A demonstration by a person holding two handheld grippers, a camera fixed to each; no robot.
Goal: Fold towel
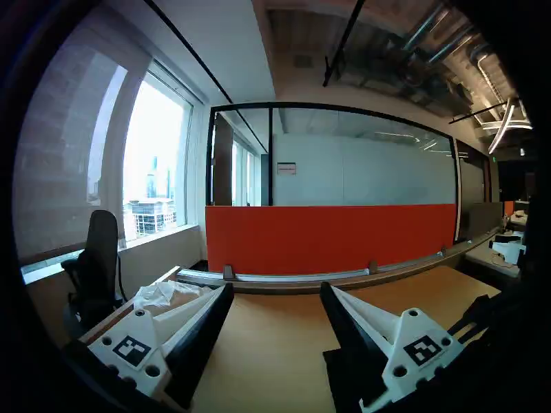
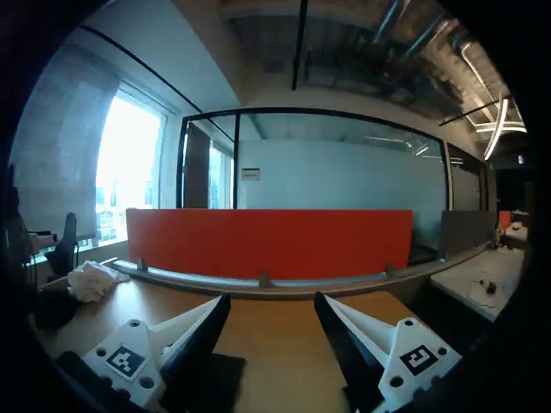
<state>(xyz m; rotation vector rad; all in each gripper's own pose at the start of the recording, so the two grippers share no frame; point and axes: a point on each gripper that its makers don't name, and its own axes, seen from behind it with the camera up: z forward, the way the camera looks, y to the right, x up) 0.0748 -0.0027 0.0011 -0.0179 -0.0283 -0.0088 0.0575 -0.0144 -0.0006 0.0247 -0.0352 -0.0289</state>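
A crumpled white towel (image 1: 164, 296) lies at the far left of the wooden desk (image 1: 275, 337), just beyond my left gripper's left finger (image 1: 200, 323). In the right gripper view the same towel (image 2: 91, 280) sits far off to the left on the desk (image 2: 275, 330). My left gripper (image 1: 275, 289) is open with bare desk between its fingers. My right gripper (image 2: 271, 299) is open too, holding nothing, and hovers over the middle of the desk.
An orange divider panel (image 1: 330, 237) on a metal rail closes off the desk's far edge. A black office chair (image 1: 93, 268) stands at the left by the window. A second desk (image 2: 482, 275) with small items lies to the right.
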